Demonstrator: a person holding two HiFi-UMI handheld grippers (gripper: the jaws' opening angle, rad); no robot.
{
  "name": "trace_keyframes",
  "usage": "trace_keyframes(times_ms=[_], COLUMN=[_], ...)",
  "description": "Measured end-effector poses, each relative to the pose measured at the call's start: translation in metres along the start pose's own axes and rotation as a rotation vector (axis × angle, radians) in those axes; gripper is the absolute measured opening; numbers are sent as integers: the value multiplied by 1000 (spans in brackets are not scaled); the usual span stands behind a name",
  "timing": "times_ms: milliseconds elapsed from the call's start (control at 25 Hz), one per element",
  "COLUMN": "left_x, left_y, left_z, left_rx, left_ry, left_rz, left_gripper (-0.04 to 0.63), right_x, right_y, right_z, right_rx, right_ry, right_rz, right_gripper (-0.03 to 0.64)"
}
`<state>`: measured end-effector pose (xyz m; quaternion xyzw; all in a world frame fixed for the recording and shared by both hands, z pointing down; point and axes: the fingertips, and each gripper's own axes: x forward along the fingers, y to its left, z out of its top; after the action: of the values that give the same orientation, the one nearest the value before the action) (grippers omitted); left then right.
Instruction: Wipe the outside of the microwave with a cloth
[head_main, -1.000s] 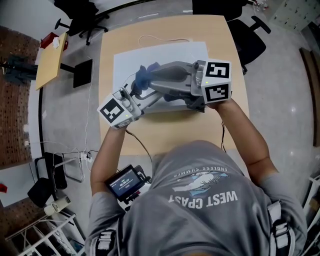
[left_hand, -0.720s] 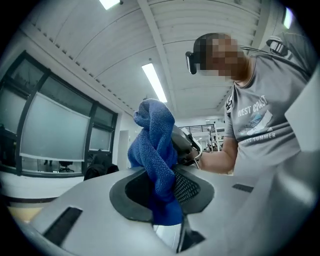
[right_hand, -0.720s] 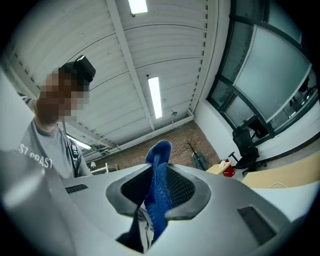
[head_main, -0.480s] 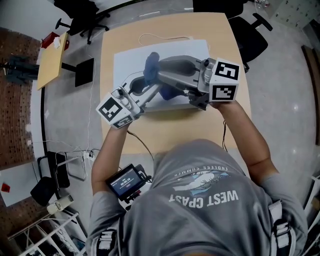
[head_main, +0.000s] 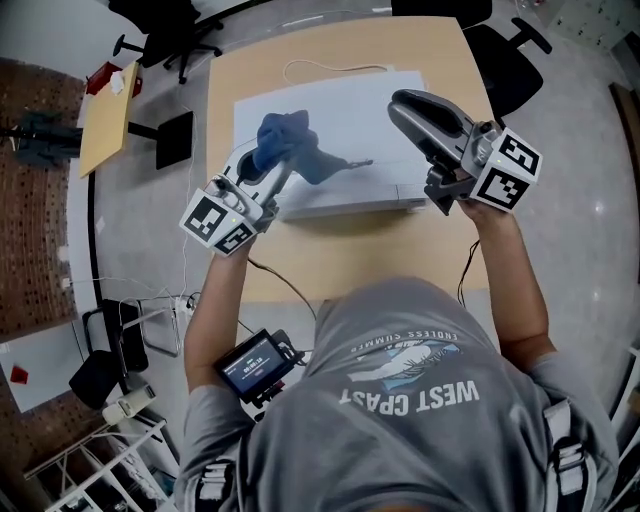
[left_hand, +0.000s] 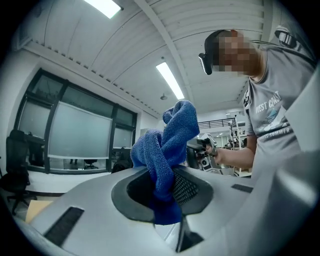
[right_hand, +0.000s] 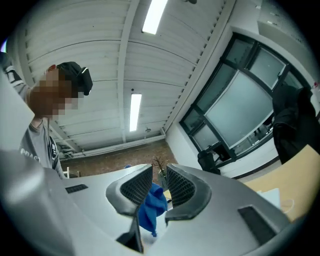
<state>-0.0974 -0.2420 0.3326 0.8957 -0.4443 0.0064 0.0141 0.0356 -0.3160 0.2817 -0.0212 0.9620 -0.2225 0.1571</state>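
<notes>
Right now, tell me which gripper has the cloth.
The left gripper: its jaws have just been closing and pinch the blue cloth. The right gripper has its jaws apart, empty.

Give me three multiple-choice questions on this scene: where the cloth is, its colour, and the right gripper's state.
1. Where is the cloth?
A. in the left gripper
B. on the floor
C. on a chair
2. Its colour?
A. red
B. blue
C. white
3. The right gripper is:
A. shut on the cloth
B. shut on a cable
C. open

Answers:
1 A: the left gripper's jaws have just been closing and pinch it.
2 B: it shows blue in every view.
3 C: its jaws stand apart, with nothing pressed between them.
</notes>
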Motion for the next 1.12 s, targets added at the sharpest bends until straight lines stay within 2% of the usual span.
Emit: trace_keyframes(times_ms=[440,640,720,840,880,1120], left_x=[-57,-79,-90,-119,-126,-143], left_y=[70,103,128,220,237,226], left_z=[-27,-51,-63,-62,-66,-136], left_rx=[-45,-10,26,53,54,53], left_ry=[10,15,29,47,59,163], left_rz=[120,186,216,263,273,292], left_gripper=[89,89,89,89,89,89], right_x=[-72,-77,-62,21,38,28], right_y=[-10,-4,-7,-34,-38,-21], right_z=[-4,-13,-21,-22,-24,-64], right_rx=[4,-63,-83,-99,-96,-95], right_ry=[3,18,28,65,79,134], right_rz=[-289,-337,-350,-380,-390,-432], right_gripper=[78,78,78,78,78,78])
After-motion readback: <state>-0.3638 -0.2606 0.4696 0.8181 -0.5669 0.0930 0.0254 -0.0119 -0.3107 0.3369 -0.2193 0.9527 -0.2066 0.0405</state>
